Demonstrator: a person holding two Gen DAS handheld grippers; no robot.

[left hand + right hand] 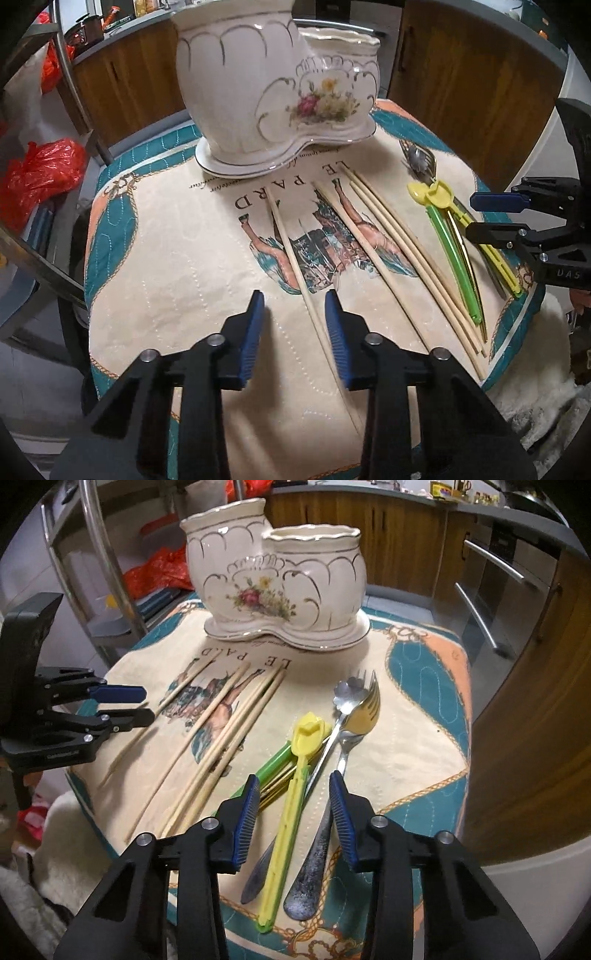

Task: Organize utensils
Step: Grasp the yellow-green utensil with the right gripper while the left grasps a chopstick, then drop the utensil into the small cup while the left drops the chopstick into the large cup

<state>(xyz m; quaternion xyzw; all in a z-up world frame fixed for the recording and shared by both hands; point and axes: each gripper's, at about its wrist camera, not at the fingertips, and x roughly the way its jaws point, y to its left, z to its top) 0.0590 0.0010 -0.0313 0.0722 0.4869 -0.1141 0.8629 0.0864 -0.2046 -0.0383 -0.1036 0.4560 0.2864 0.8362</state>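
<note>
The left gripper [294, 301] is held partly open above the leftmost chopstick [291, 254], nothing clamped; the right gripper [293, 784] is likewise partly open over the yellow plastic utensil [286, 834] and the metal fork [332, 775], gripping nothing. The pick-up step is judged to be in hand: lowering and closing are called for. All utensils lie flat on the quilted mat [406, 738], long axes pointing toward the ceramic holder [280, 590] behind them.
</note>
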